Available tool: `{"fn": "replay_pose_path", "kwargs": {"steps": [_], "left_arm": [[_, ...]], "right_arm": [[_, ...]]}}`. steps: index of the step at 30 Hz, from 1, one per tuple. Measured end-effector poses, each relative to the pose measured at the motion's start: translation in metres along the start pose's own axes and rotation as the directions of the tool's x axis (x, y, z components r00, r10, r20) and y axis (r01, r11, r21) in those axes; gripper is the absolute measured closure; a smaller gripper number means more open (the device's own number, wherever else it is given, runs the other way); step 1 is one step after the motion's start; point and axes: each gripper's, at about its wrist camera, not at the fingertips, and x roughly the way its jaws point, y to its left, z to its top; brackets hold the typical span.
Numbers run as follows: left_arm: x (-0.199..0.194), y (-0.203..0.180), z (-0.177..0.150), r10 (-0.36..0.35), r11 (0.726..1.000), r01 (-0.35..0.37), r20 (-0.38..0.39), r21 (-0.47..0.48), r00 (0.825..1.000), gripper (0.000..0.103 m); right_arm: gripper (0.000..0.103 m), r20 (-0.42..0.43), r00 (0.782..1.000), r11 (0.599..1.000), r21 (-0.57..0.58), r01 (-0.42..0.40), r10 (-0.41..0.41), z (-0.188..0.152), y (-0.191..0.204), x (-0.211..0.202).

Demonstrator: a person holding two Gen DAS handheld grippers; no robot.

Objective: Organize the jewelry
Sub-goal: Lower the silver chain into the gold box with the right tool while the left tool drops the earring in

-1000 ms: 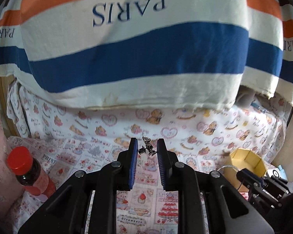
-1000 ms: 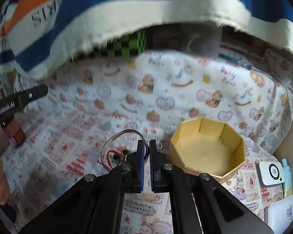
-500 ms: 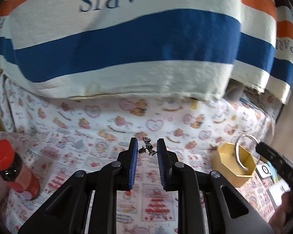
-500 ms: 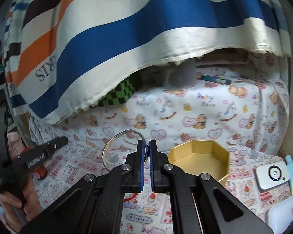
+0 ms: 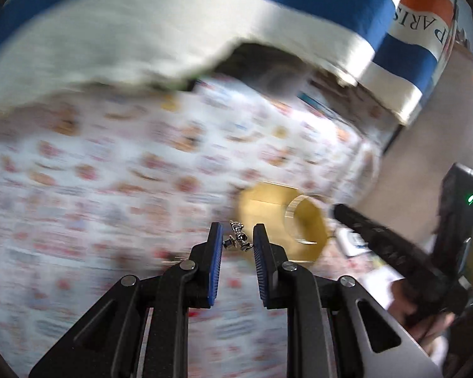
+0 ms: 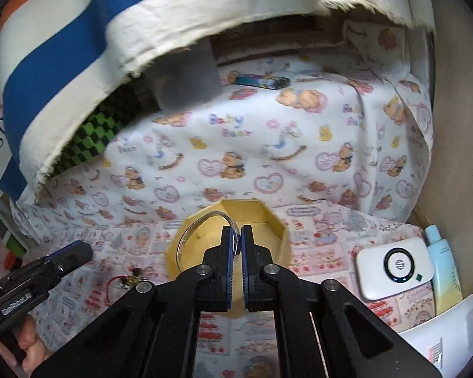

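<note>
My left gripper (image 5: pixel 236 236) is shut on a small silver charm (image 5: pixel 238 239) held between its blue pads, above the patterned cloth, just left of the yellow octagonal box (image 5: pixel 261 201). The left view is motion-blurred. My right gripper (image 6: pixel 236 236) is shut on a clear bangle (image 6: pixel 192 233) and holds it over the open yellow box (image 6: pixel 277 233). The bangle (image 5: pixel 291 211) also shows over the box in the left wrist view. A red cord piece with a gold bit (image 6: pixel 126 283) lies on the cloth left of the box. The left gripper's tip (image 6: pixel 69 252) shows at lower left.
A striped "PARIS" cloth (image 6: pixel 78 47) hangs over the back. A white device (image 6: pixel 394 267), a pale blue bottle (image 6: pixel 441 261) and a white box (image 6: pixel 441 330) lie at the right. A blue tube (image 6: pixel 261 80) and a grey container (image 6: pixel 186 82) lie at the back.
The left gripper swung right toward the yellow box, still holding the charm. The right gripper carried the bangle right and down until it is over the box.
</note>
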Motion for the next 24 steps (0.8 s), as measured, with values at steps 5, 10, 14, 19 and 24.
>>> {"fn": "replay_pose_path", "kwargs": {"steps": [5, 10, 14, 19, 24], "left_arm": [[0.032, -0.029, 0.006, 0.000, 0.999, 0.002, -0.051, 0.052, 0.999, 0.084], [0.044, -0.038, 0.010, 0.031, 0.997, -0.028, -0.039, 0.068, 0.999, 0.084], [0.046, -0.031, 0.008, -0.016, 0.999, 0.017, -0.039, 0.034, 0.999, 0.076], [0.034, -0.027, 0.005, 0.034, 0.998, -0.034, 0.001, 0.050, 0.999, 0.067], [-0.002, -0.022, 0.002, 0.190, 0.975, -0.197, 0.073, 0.104, 0.979, 0.040]], "right_arm": [[0.098, -0.055, 0.997, 0.997, 0.050, -0.056, 0.059, 0.003, -0.013, 0.010], [0.098, -0.081, 0.992, 0.992, 0.090, -0.088, 0.095, 0.004, -0.021, 0.023], [0.097, -0.094, 0.986, 0.986, 0.105, -0.129, 0.139, 0.005, -0.024, 0.027], [0.097, -0.076, 0.986, 0.986, 0.084, -0.141, 0.147, 0.007, -0.022, 0.020], [0.085, -0.053, 0.987, 0.987, 0.062, -0.150, 0.153, 0.008, -0.017, 0.008]]}}
